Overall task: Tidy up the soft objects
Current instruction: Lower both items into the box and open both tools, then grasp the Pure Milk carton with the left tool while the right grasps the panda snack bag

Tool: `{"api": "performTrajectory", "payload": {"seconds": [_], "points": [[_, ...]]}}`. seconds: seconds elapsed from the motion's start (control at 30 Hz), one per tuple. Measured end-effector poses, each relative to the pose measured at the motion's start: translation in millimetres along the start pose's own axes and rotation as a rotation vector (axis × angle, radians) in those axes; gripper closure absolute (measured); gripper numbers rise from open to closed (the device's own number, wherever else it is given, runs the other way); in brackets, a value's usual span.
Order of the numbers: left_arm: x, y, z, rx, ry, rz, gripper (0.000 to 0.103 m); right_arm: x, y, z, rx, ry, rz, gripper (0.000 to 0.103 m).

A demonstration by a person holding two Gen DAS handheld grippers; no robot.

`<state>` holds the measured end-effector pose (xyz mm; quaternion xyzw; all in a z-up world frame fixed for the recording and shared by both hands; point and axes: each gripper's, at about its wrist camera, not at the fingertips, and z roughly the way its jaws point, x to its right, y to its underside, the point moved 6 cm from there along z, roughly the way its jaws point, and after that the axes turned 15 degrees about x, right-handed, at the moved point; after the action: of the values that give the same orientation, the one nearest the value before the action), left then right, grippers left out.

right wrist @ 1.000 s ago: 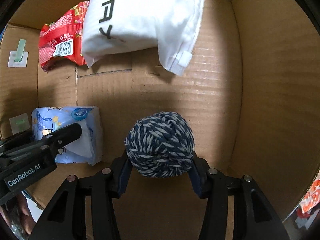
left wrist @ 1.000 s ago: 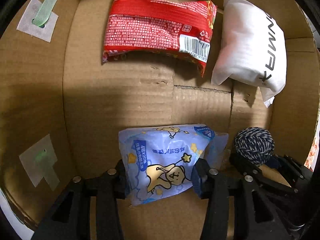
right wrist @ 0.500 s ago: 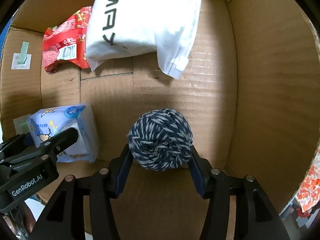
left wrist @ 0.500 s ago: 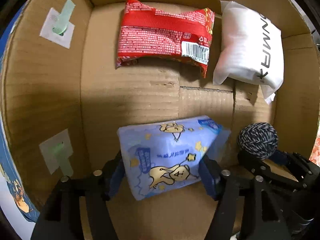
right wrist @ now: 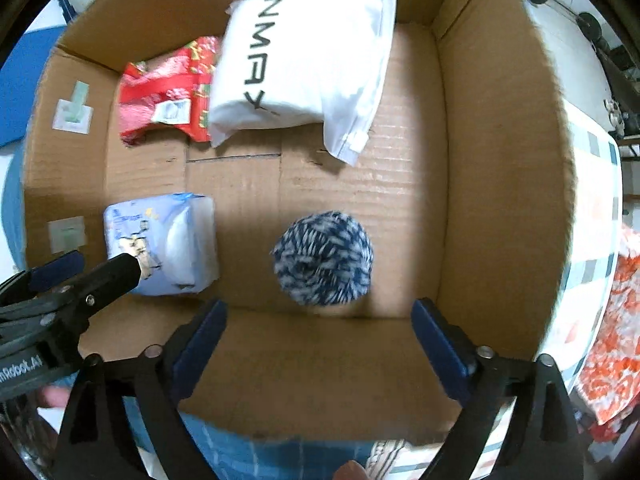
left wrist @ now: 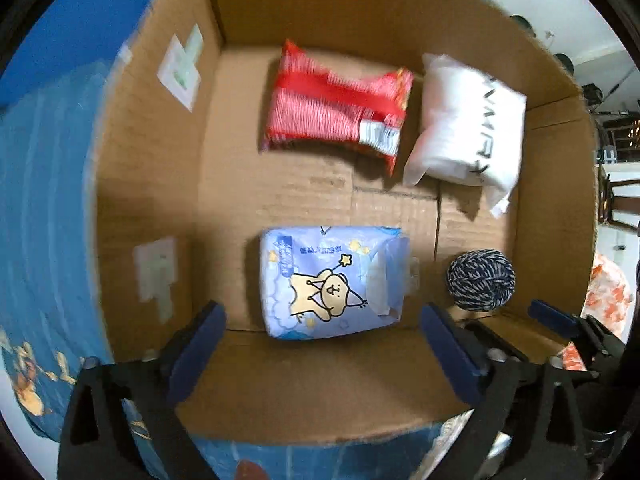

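A cardboard box holds four soft things. A light blue tissue pack with a cartoon bear lies on its floor near the front, also in the right wrist view. A navy-and-white yarn ball lies to its right, also in the left wrist view. A red packet and a white pouch lie at the back. My left gripper is open and empty above the box's front wall. My right gripper is open and empty, raised behind the yarn ball.
The box stands on a blue patterned cloth. An orange-and-white cloth lies outside the box to the right. Taped labels sit on the left inner wall. The box's front wall is just under both grippers.
Both grippers opened and let go: the tissue pack and the yarn ball now lie on the box floor. Both grippers rose up and back out of the box.
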<state>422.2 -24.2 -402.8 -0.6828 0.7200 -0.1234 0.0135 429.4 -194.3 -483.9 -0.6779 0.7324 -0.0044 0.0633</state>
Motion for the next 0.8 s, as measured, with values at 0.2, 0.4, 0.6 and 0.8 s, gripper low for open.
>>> {"api": "performTrajectory", "payload": {"seconds": [0.2,0.4,0.6,0.8], "points": [[14.0,4.6,-50.4,0.128,0.005,0.023,0.0,-4.5,8.8,-41.5,0.096,-0.014,0.046,0.0],[6.7,8.0,-94.3,0.256,-0.013,0.05,0.0,2.9,17.8,-85.8,0.207,0.028,0.017,0.0],[5.2,22.0,-131.6,0.344,-0.029,0.07,0.0,6.7,34.6,-118.4,0.304,0.033,0.014,0.0],[8.4,39.2,-163.2,0.421,-0.046,0.103,0.0,1.8,54.5,-158.0,0.396,0.033,-0.006,0.0]]}}
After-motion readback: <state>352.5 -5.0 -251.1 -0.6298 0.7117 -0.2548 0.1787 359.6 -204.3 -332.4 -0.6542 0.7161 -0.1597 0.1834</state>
